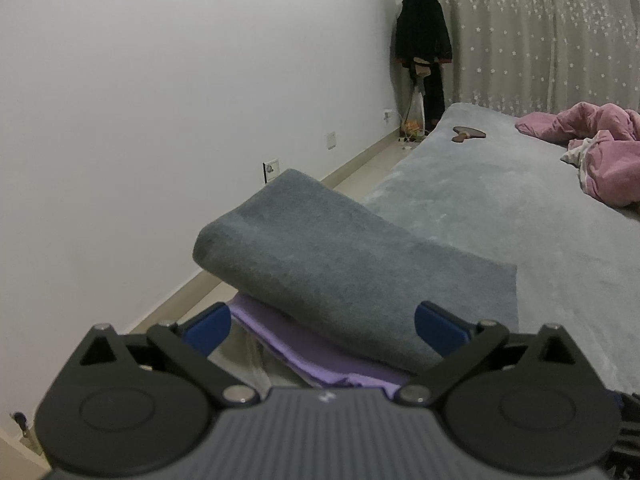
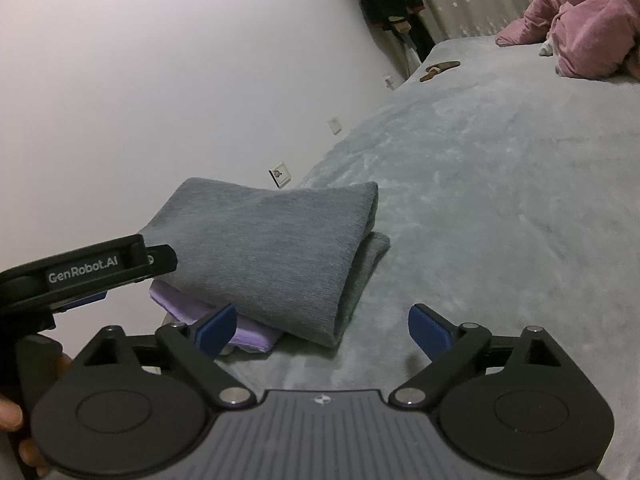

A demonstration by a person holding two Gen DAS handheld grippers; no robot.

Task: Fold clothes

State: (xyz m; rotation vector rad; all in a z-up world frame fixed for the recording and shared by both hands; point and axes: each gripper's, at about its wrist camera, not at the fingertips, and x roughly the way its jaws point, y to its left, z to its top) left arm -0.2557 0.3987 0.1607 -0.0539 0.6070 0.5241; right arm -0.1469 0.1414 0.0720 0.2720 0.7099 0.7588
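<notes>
A folded grey garment (image 1: 332,264) (image 2: 272,248) lies on top of a folded purple garment (image 1: 304,354) (image 2: 248,332) at the near corner of the bed. My left gripper (image 1: 324,326) is open; its blue pads stand apart on either side of the stack's near edge and do not press it. My right gripper (image 2: 322,328) is open too, just to the right of the stack's near corner, with only the bed cover between its pads. The left gripper's body (image 2: 80,268) shows at the left of the right wrist view, held by a hand.
The bed (image 1: 500,208) (image 2: 500,168) carries a grey fleece cover. A crumpled pink garment (image 1: 600,148) (image 2: 580,28) lies at its far right, a brown paddle (image 1: 468,134) (image 2: 438,69) at the far end. A white wall is on the left; dark clothes (image 1: 424,44) hang in the corner.
</notes>
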